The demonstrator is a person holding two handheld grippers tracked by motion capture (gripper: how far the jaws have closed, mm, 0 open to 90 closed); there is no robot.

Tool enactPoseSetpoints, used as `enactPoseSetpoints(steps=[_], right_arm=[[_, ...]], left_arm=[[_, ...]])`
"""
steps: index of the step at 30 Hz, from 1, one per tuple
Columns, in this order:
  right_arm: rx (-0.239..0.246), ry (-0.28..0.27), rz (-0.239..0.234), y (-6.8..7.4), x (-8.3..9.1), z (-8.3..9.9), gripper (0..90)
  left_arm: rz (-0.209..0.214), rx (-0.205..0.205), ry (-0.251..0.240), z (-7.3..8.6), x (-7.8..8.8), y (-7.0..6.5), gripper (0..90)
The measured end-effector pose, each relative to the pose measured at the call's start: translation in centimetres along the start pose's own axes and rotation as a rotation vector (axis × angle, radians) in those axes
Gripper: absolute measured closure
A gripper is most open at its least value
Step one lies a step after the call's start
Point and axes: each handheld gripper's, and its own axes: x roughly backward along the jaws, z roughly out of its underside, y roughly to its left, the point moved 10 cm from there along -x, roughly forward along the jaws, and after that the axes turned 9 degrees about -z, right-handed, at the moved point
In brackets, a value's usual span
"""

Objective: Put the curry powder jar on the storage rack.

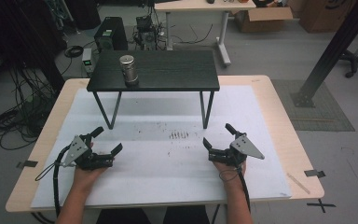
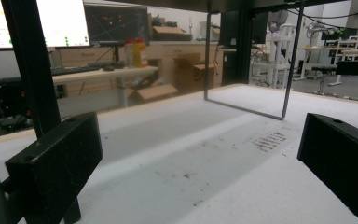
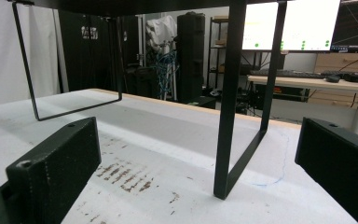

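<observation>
Where white mat lies scuffed, cylindrical metal can, black shelf

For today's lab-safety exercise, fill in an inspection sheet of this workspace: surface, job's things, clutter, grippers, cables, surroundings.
Surface: white mat on a wooden table, with dark scuff marks.
Job's things: metal canister upright on a small black raised table.
Clutter: nothing seen on the mat.
Grippers: left hand-held gripper and right hand-held gripper, both open, empty, low over the mat.
Cables: one trails from each gripper; a tangle on the floor.
Surroundings: cardboard boxes, desk, monitors.
</observation>
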Motion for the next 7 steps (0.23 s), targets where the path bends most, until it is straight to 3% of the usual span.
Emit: enactPoseSetpoints(steps=[7], right_arm=[[0.001,0.0,0.0,0.01,0.0,0.0,0.0]], left_arm=[[-0.001,0.002,0.001,0.0,-0.02,0.05,0.2]])
